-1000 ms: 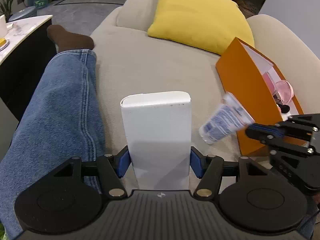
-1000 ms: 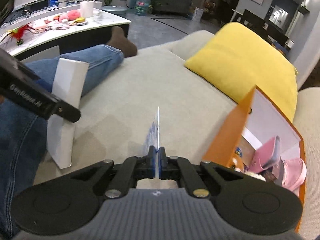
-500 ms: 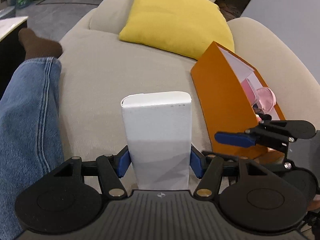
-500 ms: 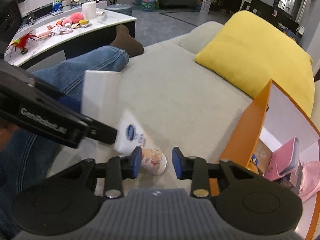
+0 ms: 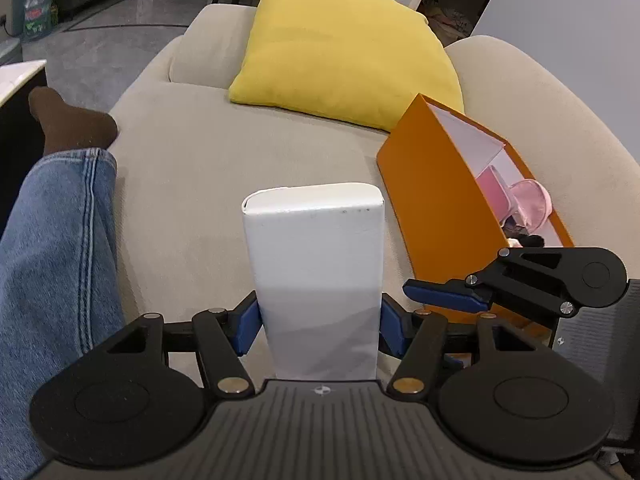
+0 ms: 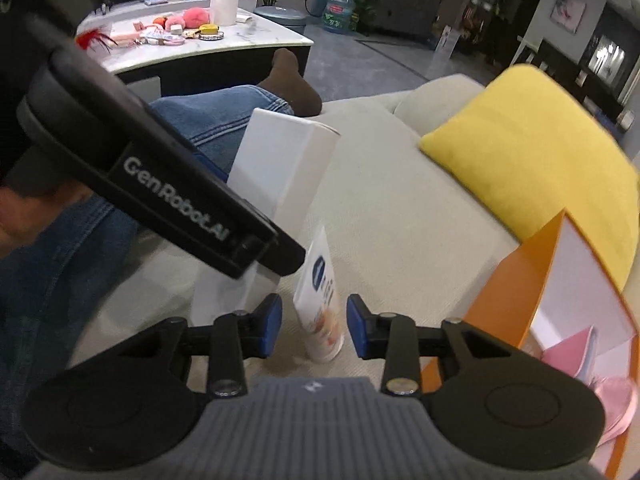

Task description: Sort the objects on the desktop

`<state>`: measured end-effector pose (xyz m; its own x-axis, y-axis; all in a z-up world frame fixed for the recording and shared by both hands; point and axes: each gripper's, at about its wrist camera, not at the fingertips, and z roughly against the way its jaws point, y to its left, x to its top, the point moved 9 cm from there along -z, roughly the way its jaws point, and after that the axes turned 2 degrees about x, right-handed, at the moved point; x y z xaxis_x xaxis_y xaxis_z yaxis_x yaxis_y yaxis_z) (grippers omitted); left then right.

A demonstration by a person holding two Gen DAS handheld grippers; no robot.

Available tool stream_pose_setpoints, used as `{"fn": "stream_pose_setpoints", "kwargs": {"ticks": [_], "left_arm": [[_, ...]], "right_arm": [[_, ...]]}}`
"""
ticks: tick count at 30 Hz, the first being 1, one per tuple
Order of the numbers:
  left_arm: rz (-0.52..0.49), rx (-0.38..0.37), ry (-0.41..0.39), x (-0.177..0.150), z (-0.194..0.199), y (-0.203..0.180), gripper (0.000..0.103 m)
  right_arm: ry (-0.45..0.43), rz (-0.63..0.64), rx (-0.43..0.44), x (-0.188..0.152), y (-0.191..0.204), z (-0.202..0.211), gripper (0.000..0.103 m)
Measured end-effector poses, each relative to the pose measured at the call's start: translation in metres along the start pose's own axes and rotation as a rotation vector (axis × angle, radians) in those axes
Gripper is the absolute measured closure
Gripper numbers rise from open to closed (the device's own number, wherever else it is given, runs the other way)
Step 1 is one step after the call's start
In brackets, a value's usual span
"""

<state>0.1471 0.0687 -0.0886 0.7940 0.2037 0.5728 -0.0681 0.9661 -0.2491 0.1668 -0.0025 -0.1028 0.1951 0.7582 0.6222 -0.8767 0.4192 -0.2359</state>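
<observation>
The left tongs [image 5: 320,324] clench one white box [image 5: 316,268], their two blue pads pressed against its left and right sides near the lower end. The box stands up out of the tongs, its closed top end tilted toward the far side of the sofa [image 5: 224,152].

The right tongs [image 6: 314,326] are released; their jaws have just been opening. One white tube [image 6: 320,304] with a blue round logo lies on the sofa cushion between the two blue pads, with a gap showing on either side of it, so neither pad presses it. Its cap end is nearest the camera and its flat end points away, toward the white box just behind it. In the left view the right tongs [image 5: 444,294] show from the side, low at the right, in front of the orange box.

One open orange box [image 5: 432,208] with a white lining sits on the sofa at the right, near the tongs. Inside it are pink things [image 5: 520,200], too crowded together to count, and a small dark item that cannot be made out. One yellow cushion [image 5: 344,48] leans against the far backrest.

One leg in blue jeans [image 5: 56,248] stretches along the left side of the sofa, ending in one brown sock [image 5: 68,124]. Far to the left, one white surface [image 6: 240,36] carries a roll of paper [image 6: 224,8] and a scatter of small colourful things, too small to number. One large water bottle [image 6: 339,10] stands on the floor beyond.
</observation>
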Motion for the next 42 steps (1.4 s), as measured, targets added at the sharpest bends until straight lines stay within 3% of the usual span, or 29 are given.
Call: {"fn": "stream_pose_setpoints", "kwargs": {"ticks": [4, 9, 15, 25, 31, 37, 42], "left_arm": [[-0.004, -0.004, 0.006, 0.002, -0.003, 0.002, 0.033], [-0.006, 0.001, 0.011, 0.003, -0.004, 0.003, 0.033], [-0.033, -0.003, -0.012, 0.013, 0.009, -0.003, 0.033], [-0.121, -0.046, -0.131, 0.061, 0.055, -0.046, 0.033], [-0.158, -0.062, -0.166, 0.090, 0.054, -0.077, 0.033], [-0.175, -0.057, -0.142, 0.099, 0.024, -0.094, 0.033], [-0.173, -0.032, -0.112, 0.102, 0.000, -0.090, 0.033]], "right_arm": [[-0.011, -0.002, -0.027, 0.004, -0.003, -0.005, 0.067], [-0.002, -0.051, -0.015, 0.010, -0.010, -0.009, 0.093], [-0.003, -0.166, -0.009, 0.011, -0.027, 0.001, 0.095], [-0.196, -0.377, 0.004, 0.039, -0.085, 0.101, 0.096], [-0.304, -0.509, -0.111, 0.041, -0.146, 0.155, 0.095], [-0.284, -0.692, -0.167, 0.007, -0.196, 0.119, 0.095], [-0.245, -0.860, -0.079, -0.021, -0.221, 0.064, 0.095]]}}
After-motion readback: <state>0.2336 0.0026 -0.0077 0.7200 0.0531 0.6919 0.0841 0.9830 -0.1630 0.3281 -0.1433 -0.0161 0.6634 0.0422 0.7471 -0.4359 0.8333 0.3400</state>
